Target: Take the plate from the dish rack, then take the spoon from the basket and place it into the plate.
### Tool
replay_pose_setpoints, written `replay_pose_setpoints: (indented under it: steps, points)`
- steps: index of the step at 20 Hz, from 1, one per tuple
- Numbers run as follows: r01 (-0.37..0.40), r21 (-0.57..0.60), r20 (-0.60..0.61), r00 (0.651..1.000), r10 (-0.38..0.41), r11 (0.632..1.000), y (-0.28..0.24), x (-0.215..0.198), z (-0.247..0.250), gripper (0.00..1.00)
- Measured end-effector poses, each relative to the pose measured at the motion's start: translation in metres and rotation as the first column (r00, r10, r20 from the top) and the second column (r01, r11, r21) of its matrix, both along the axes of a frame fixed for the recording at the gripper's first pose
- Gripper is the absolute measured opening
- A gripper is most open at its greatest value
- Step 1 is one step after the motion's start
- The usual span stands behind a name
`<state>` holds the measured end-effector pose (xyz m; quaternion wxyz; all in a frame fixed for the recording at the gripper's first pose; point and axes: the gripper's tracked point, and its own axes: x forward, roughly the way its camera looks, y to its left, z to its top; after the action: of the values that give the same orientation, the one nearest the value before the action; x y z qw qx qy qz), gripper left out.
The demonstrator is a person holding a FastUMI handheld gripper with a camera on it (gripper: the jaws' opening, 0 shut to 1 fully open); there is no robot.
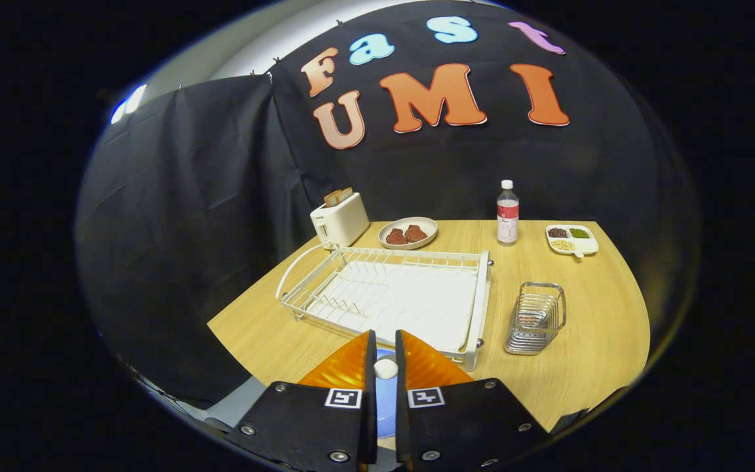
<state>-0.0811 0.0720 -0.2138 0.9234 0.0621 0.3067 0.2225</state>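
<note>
Your gripper (385, 354) clamped on a white spoon handle (385, 368), above the light blue round plate (385, 400) on the wooden bench (587, 341), wire basket (536, 318) ahead right, white dish rack (404, 295) beyond

At the bottom centre of the frame the gripper (385, 351) has its jaws nearly closed on a white spoon handle (385, 368), with a pale blue plate (387, 400) beneath them. Just beyond, a white wire dish rack (390, 295) sits on the light wooden desk (600, 328), and a metal wire basket (536, 318) stands to its right. Further back are a white toaster (339, 219), a beige plate of brown food (407, 233), a clear bottle (507, 213) and a white divided dish (571, 239).
</note>
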Motion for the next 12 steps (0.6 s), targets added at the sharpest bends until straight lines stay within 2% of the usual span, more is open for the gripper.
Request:
replay_pose_setpoints:
  steps: [6, 12]
  points:
    - [-0.074, 0.006, -0.054, 0.996, 0.074, 0.997, 0.025, -0.015, -0.03, 0.11]
    - [-0.131, -0.002, -0.04, 0.991, 0.13, 0.991, 0.038, -0.027, -0.047, 0.11]
